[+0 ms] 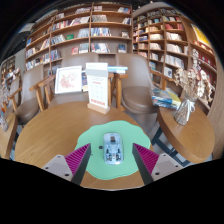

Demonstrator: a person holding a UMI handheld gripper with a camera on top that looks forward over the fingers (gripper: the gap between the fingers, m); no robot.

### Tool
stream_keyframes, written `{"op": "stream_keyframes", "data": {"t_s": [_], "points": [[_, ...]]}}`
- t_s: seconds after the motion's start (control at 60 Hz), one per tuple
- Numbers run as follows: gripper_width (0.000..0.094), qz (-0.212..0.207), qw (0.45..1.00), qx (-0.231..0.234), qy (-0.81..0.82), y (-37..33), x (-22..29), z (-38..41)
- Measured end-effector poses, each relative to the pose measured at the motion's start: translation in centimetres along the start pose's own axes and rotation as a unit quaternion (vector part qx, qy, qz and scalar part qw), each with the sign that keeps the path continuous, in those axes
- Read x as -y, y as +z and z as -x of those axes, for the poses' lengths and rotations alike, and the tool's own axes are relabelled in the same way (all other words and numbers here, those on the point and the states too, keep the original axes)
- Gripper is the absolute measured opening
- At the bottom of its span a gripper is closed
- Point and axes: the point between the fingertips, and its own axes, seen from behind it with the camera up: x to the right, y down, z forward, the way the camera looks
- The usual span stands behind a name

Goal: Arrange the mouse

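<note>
Your tongs (111,160) are spread wide, gripping nothing. The mouse (111,149) sits between the fingers on a green mat (110,135) on the tabletop (55,125); books (98,90) stand at twelve o'clock.

Evenly and softly lit from overhead, with no harsh shadows. Mild sheen on the round wooden table (60,125). Strong fisheye bending of the tall wooden bookshelves (95,30) far behind. Slightly soft throughout, more so toward the far shelves.
</note>
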Motion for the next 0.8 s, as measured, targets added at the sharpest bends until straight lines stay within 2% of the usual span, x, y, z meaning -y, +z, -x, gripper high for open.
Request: {"op": "stream_keyframes", "data": {"t_s": [0.2, 0.383, 0.583, 0.8], "points": [[0.0854, -0.04, 0.999, 0.001, -0.021, -12.3, -1.2, 2.1], [0.0854, -0.036, 0.999, 0.029, -0.022, -20.7, -6.3, 5.2], [0.0852, -0.032, 0.997, 0.044, -0.048, -24.5, -10.2, 6.8], [0.0855, -0.046, 0.997, 0.038, -0.059, -25.8, -10.8, 6.4]]}}
